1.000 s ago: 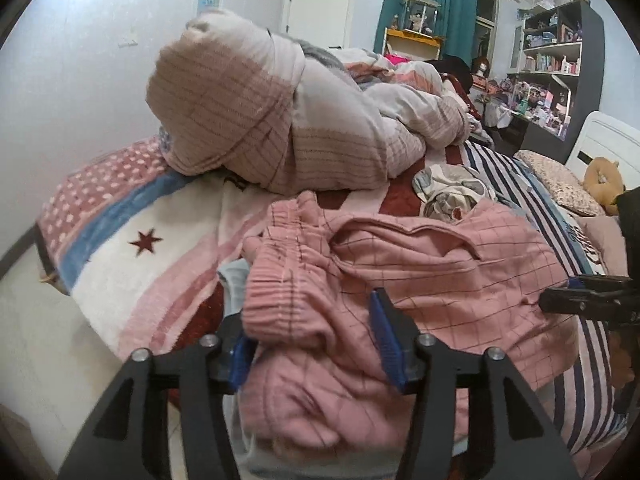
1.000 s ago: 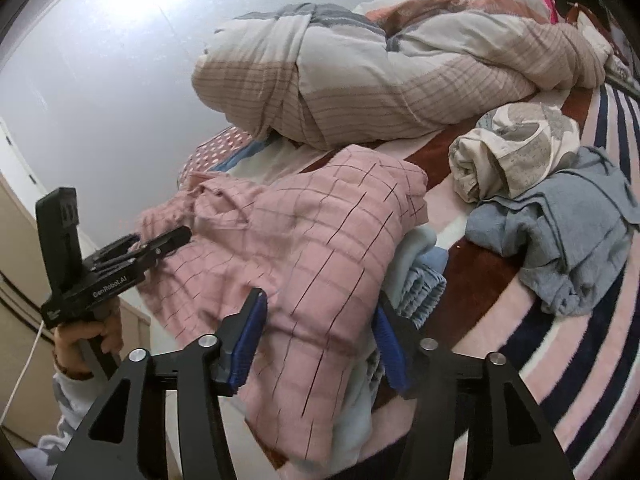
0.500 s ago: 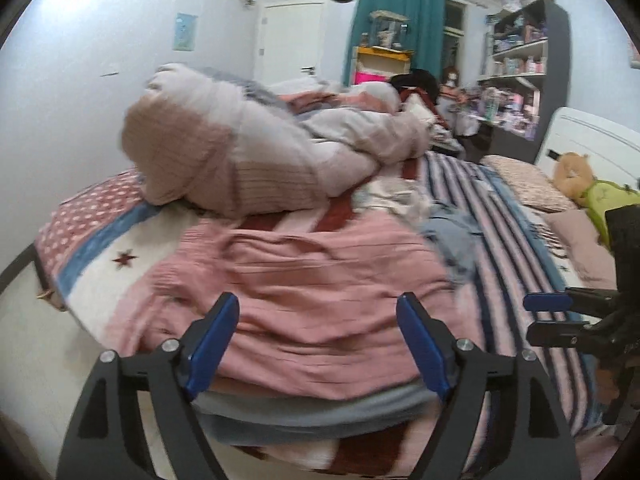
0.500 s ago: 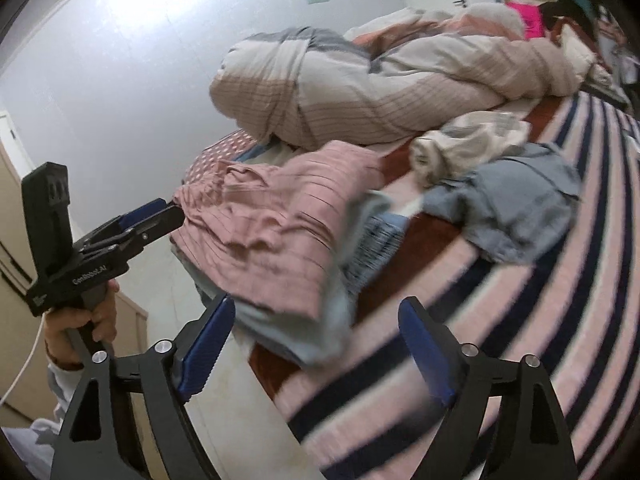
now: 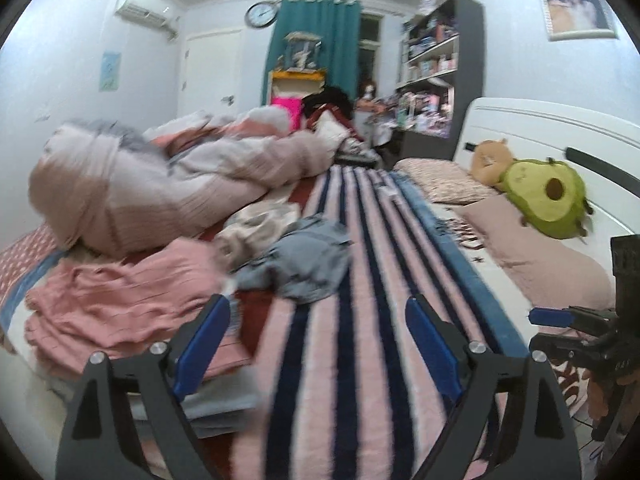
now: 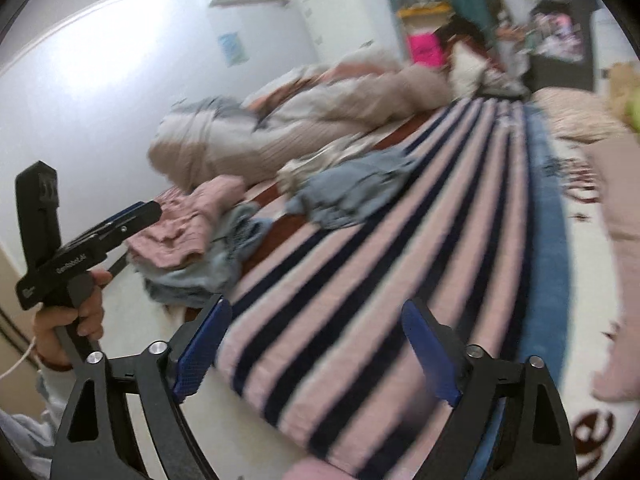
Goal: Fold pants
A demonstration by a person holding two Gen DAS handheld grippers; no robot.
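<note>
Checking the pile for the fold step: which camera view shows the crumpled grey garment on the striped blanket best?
The left wrist view: the crumpled grey garment lies near the centre, whole and fairly sharp, beside the folded pink checked pants. The right wrist view shows it smaller, farther off and more blurred.

White lettering runs along the side of the left gripper (image 6: 120, 224) in the right wrist view; it looks like "GenRobot.AI", though the blur makes the letters hard to be sure of. A small logo sits near its rear end, unreadable. The wall clock (image 5: 260, 15) has a dial too small to read.
</note>
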